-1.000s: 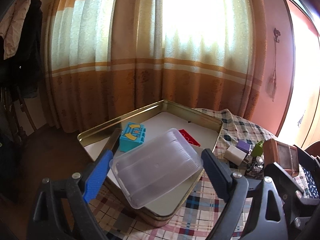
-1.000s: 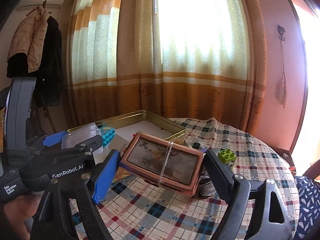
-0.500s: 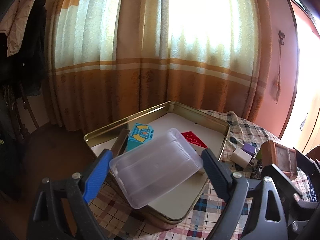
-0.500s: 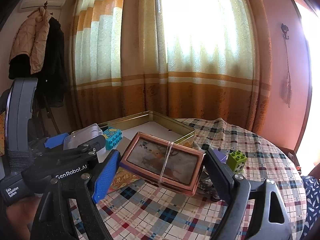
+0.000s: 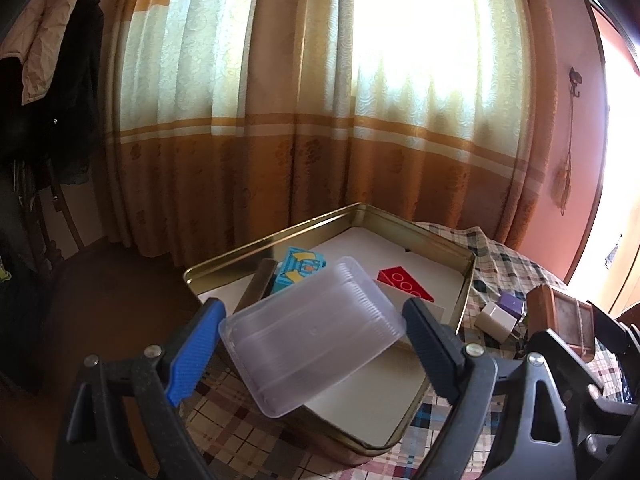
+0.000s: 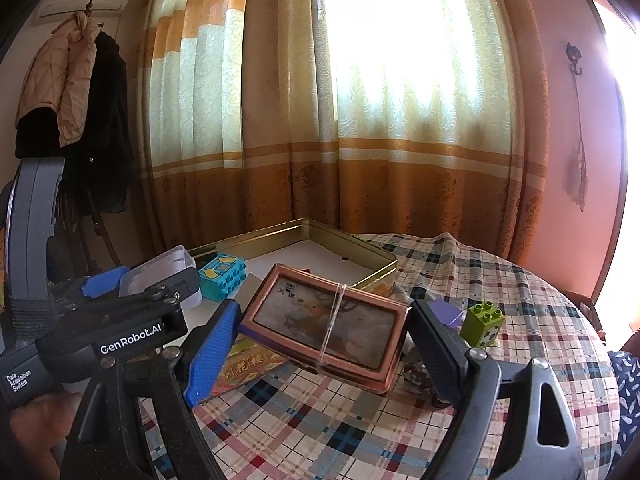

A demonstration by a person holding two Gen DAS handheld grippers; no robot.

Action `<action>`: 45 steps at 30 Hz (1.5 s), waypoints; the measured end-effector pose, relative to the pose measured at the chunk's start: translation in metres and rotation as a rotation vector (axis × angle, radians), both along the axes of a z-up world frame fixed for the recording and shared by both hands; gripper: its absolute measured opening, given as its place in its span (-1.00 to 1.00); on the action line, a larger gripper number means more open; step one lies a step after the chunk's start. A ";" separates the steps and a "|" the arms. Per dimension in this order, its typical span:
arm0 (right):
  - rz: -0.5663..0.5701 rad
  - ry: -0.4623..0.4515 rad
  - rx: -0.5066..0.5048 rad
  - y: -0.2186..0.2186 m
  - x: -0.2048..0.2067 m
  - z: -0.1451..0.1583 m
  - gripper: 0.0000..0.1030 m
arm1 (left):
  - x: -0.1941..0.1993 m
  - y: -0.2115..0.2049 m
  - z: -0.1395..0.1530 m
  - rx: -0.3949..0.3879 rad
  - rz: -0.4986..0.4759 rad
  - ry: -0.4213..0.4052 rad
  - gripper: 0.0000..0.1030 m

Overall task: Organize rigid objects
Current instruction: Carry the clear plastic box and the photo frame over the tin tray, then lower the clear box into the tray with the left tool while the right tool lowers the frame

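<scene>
The left claw (image 5: 312,338) has its two fingers closed across the width of a clear plastic container (image 5: 310,336), which it holds tilted above the near corner of the open gold tin (image 5: 466,280). That container looks thin-walled and light; I judge it would flex under a hard squeeze and slide on its smooth sides, so the ribbed band near its rim seems the safer place to pinch.

The right claw (image 6: 324,332) clamps a copper-rimmed picture box (image 6: 326,322) by its two short ends, lifted off the checked cloth of the desk (image 6: 520,320). A string is tied around its middle. It looks stiff and heavier than the plastic, with hard edges that give the fingers good purchase; its glossy face may scratch.

Inside the tin lie a blue toy brick (image 5: 298,274) and a red brick (image 5: 404,282). A green brick (image 6: 482,322) stands on the cloth, just beside the right claw.
</scene>
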State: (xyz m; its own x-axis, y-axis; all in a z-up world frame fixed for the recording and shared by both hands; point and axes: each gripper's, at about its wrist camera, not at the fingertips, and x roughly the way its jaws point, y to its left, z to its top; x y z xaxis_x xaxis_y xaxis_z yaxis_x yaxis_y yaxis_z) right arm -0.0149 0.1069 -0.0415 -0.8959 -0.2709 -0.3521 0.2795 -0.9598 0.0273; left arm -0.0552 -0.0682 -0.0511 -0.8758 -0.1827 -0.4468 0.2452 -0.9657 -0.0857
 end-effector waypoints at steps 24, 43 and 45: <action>0.031 -0.048 0.007 -0.011 -0.031 0.002 0.68 | -0.010 -0.014 0.003 0.011 0.009 -0.023 0.77; 0.034 -0.173 0.027 -0.030 -0.113 0.002 0.68 | -0.054 -0.033 0.000 -0.012 0.014 -0.148 0.77; 0.029 -0.190 0.037 -0.035 -0.125 0.000 0.68 | -0.059 -0.037 -0.002 -0.004 0.013 -0.166 0.77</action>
